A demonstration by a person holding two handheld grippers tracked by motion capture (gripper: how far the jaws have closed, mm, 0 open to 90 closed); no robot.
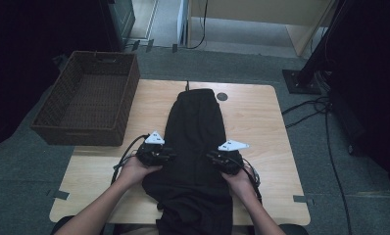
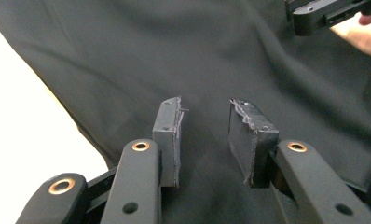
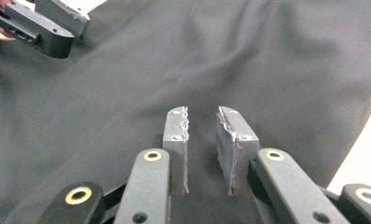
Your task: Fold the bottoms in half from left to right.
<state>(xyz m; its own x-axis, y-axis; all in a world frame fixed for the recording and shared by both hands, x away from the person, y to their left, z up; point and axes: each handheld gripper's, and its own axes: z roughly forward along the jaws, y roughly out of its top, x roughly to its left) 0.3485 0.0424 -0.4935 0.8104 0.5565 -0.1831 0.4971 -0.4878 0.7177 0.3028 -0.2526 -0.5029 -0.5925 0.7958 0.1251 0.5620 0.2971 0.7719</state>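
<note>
both hand-held grippers, left [image 1: 164,155] and right [image 1: 215,157], part-open, empty, over black garment [image 1: 195,127] between them

Two black claws [image 1: 169,155] [image 1: 210,157] with brass-ringed pivots, grey pads (edges frayed), white three-cornered top plates, black cables.

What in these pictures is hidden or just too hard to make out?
- Black cloth garment: its near end runs off the bottom edge of the high view, so its full shape cannot be told.
- Small dark round spot on the light wooden table: too small in the high view to identify.
- Brown woven wicker basket: its inside is dim in the high view; contents cannot be told.
- Room edges: dark, unreadable.
</note>
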